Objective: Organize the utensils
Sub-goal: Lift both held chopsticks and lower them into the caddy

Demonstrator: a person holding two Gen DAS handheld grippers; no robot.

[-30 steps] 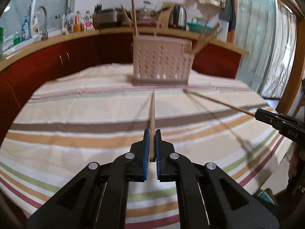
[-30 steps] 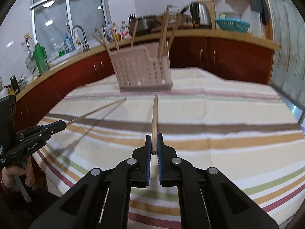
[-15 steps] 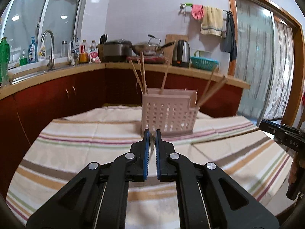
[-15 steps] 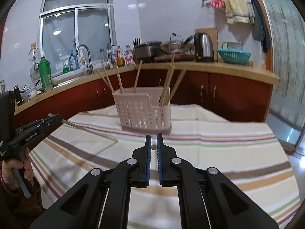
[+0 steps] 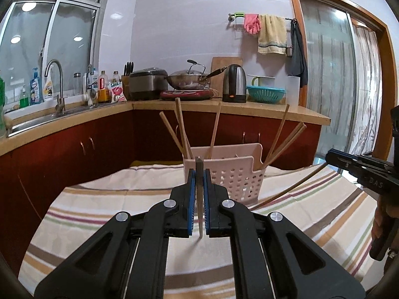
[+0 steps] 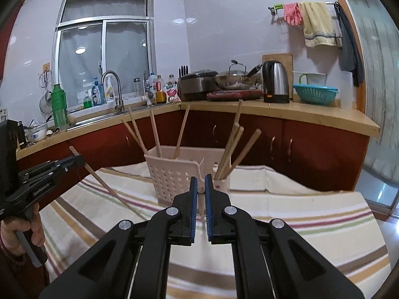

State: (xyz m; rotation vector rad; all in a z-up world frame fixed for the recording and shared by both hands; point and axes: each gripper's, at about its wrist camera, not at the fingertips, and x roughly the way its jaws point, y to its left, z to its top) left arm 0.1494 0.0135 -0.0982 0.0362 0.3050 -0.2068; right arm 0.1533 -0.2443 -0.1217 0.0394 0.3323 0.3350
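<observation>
On my left claw [image 6: 78, 160], seen from my right one's camera, small white lettering runs along the black side; it looks like "GenRobot.AI", though it is tiny. On my right claw [image 5: 331, 155], seen from the left one's camera, I can read only the letters "DAS". The bottle labels by the sink are too small to read.

Two handheld grippers are in view: the left gripper [image 5: 198, 172] clamps one chopstick [image 5: 199, 186], and the right gripper [image 6: 200, 182] clamps a second chopstick [image 6: 200, 188]. One perforated utensil basket [image 6: 172, 174] at frame centre holds at least seven standing chopsticks [image 6: 154, 132]. Along the counter behind stand one electric kettle [image 6: 276, 81], one lidded wok [image 6: 232, 79], one rice cooker [image 6: 197, 81] and one teal colander [image 6: 315, 94]. One yellow towel [image 6: 316, 25] hangs at the upper right.
</observation>
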